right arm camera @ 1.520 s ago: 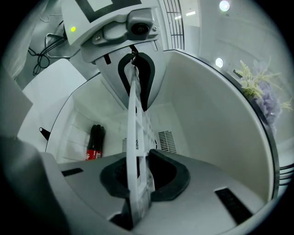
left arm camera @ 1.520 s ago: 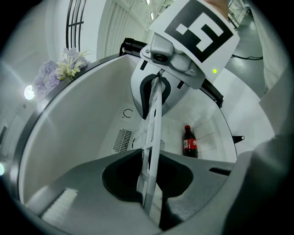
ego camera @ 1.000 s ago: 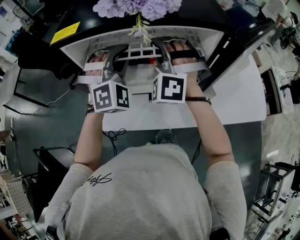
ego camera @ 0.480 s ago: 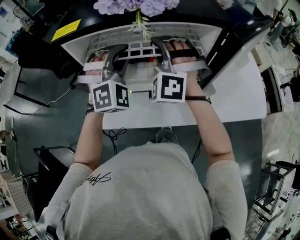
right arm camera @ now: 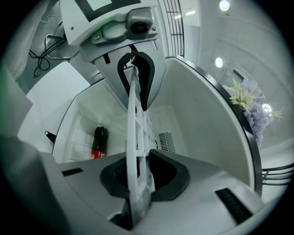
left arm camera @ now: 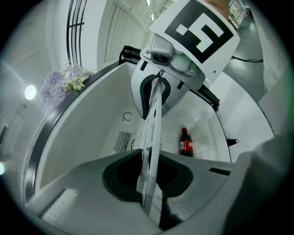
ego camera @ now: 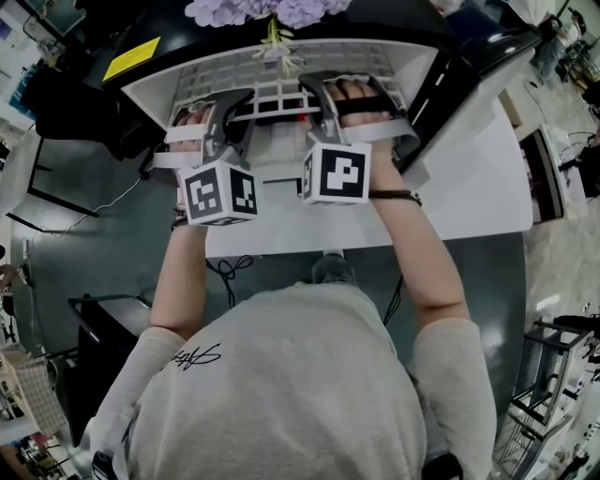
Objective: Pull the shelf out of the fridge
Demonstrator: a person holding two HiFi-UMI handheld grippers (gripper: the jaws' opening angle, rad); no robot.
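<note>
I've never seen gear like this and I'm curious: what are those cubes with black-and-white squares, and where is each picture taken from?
No robot: a person holds two hand grippers, and the cubes are parts of those. The head view looks down from a camera on the person's head. The other two come from cameras riding on the left gripper and the right gripper. Both are shut on the white shelf of a small fridge that stands on a white table. A cola bottle is inside; purple flowers sit on top.
</note>
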